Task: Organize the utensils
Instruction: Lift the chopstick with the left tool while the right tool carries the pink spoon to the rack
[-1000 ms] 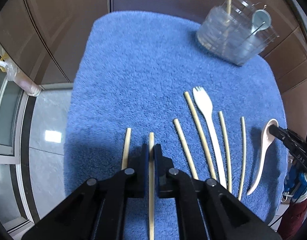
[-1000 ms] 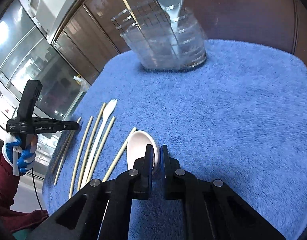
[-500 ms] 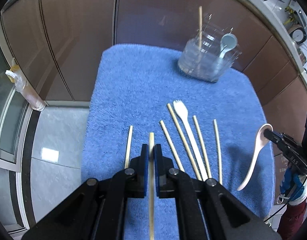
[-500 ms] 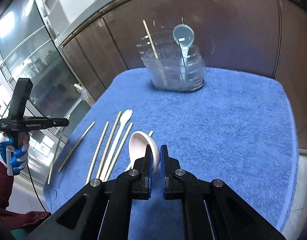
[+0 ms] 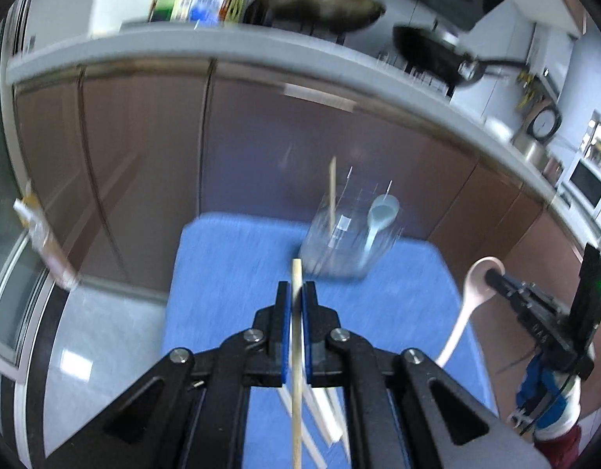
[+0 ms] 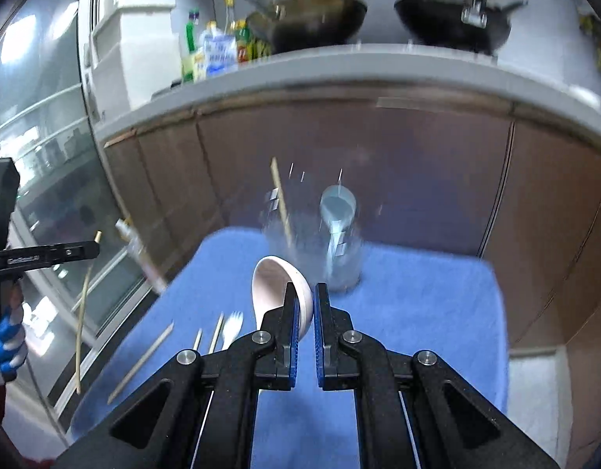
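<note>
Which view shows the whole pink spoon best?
The left wrist view: the pink spoon shows from bowl to handle tip, hanging from the right gripper. The right wrist view shows only its bowl, pinched at the rim between the jaws.

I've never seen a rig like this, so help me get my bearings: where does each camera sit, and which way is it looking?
Left wrist: rides on the left tool, looking along its fingers, shut on a thin wooden chopstick, toward the clear plastic utensil holder; the right tool shows at right.
Right wrist: rides on the right tool, gripping a pale pink spoon; a gloved hand shows at left.
Shared: the holder, blue towel, brown cabinets.
</note>
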{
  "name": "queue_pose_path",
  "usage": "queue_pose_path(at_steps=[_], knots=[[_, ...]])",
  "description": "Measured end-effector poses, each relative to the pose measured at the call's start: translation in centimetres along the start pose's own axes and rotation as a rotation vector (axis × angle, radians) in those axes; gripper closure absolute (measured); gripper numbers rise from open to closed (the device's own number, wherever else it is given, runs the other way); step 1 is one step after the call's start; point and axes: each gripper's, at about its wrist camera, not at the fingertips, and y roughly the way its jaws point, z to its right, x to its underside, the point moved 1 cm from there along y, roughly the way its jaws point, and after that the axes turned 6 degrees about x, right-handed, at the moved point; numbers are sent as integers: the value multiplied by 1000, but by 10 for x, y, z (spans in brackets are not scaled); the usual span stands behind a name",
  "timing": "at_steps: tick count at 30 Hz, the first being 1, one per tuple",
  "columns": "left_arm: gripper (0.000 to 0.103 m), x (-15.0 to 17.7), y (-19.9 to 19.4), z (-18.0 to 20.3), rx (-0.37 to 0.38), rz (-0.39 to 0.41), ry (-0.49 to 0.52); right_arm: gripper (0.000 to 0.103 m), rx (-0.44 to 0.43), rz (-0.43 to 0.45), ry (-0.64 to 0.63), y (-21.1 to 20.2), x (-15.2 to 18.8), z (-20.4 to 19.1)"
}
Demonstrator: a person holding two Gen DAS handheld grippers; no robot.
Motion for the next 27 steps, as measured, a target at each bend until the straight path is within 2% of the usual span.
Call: queue_pose_path(at_steps=[8, 13, 19, 27], knots=[[98, -79, 19, 31, 80, 252, -34, 96, 115, 198, -18, 10, -62, -1], [98, -123, 54, 43, 88, 414, -68, 96, 162, 316, -10, 29, -94, 4], [98, -145, 120, 47, 37, 469, -91, 96, 224, 351, -50, 69, -104, 7], [98, -127, 183, 48, -29, 512, -65, 96, 262, 339, -63, 119, -88, 12]])
